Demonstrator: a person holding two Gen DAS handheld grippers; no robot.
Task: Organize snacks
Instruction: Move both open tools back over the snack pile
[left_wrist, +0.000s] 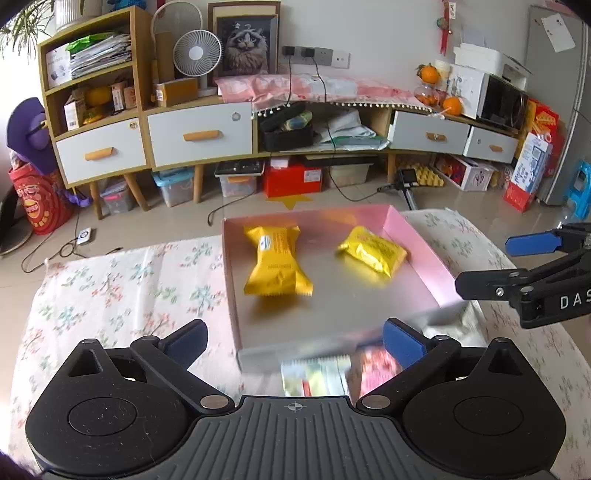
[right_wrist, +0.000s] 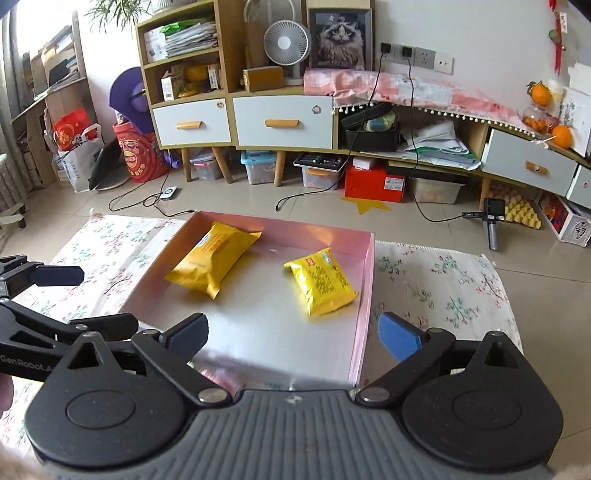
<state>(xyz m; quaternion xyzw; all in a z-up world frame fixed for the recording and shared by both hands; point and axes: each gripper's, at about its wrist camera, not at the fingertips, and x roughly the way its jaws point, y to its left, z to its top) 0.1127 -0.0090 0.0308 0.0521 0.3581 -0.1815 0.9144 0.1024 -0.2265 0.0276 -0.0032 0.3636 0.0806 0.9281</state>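
A shallow pink box (left_wrist: 417, 251) (right_wrist: 364, 295) with a silvery floor sits on the floral cloth. Two yellow snack packets lie inside it, a larger one (left_wrist: 277, 267) (right_wrist: 212, 258) on the left and a smaller one (left_wrist: 373, 251) (right_wrist: 321, 282) on the right. My left gripper (left_wrist: 295, 339) hangs open above the box's near edge with nothing between its fingers. My right gripper (right_wrist: 293, 332) is open and empty too, over the near right corner. Each gripper shows in the other's view, the right (left_wrist: 487, 264) and the left (right_wrist: 92, 299). Blurred pale and pink packets (left_wrist: 321, 374) lie just in front of the box.
The floral cloth (left_wrist: 122, 288) (right_wrist: 443, 280) covers the low surface around the box. Beyond it is tiled floor with cables, a small camera on a stand (right_wrist: 493, 221), plastic bins and a long sideboard with drawers (left_wrist: 199, 136).
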